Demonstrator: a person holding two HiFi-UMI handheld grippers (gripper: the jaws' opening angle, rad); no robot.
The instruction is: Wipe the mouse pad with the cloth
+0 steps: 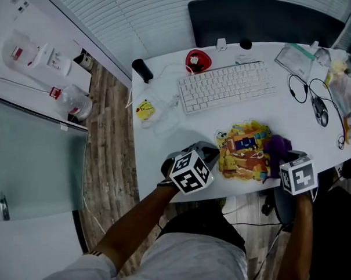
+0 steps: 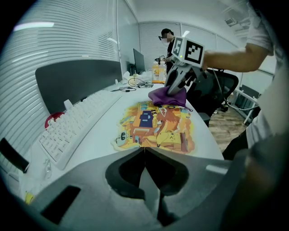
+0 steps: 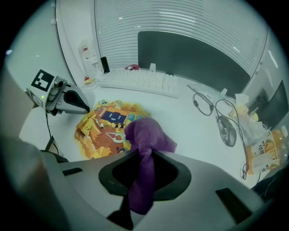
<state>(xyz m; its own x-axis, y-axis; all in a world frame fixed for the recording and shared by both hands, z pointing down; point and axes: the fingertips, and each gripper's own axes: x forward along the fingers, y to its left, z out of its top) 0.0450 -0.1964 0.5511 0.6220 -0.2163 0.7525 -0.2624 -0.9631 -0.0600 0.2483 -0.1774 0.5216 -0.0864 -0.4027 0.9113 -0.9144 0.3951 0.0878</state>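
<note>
The pad point(image 1: 244, 151) is being held flat on the desk point(image 1: 164, 142), just on the person's side of the keyboard point(image 1: 227, 85), below its right half. The left gripper point(image 2: 143, 149) is being carried with its jaws fully together. Its tips are being set at the pad's edge, on the near side of the keyboard's middle. Whether that edge is being nipped between them cannot be told. By judgement, the pad is being steadied there so that it is not dragged along under the wiping.

The cloth point(image 1: 278, 148) is being clamped in the right gripper point(image 3: 143, 155), whose jaws are being pressed tight on a bunched purple fold. The loose end is being let down in front of the jaws. It is being rested on the end of the pad that lies below the keyboard's right end. Gathered like this, the cloth is probably being offered as a thick wad that can be pushed across the print. Wiping appears to be only at its start.

Clear bags point(image 1: 347, 86) are being used for yellow packets, well off the keyboard's right end and past the mouse point(image 1: 321, 110). Anything else in them cannot be made out. A clear bottle point(image 1: 72, 103) is being stored far off the keyboard's left end, beyond the desk. Its contents cannot be read.
</note>
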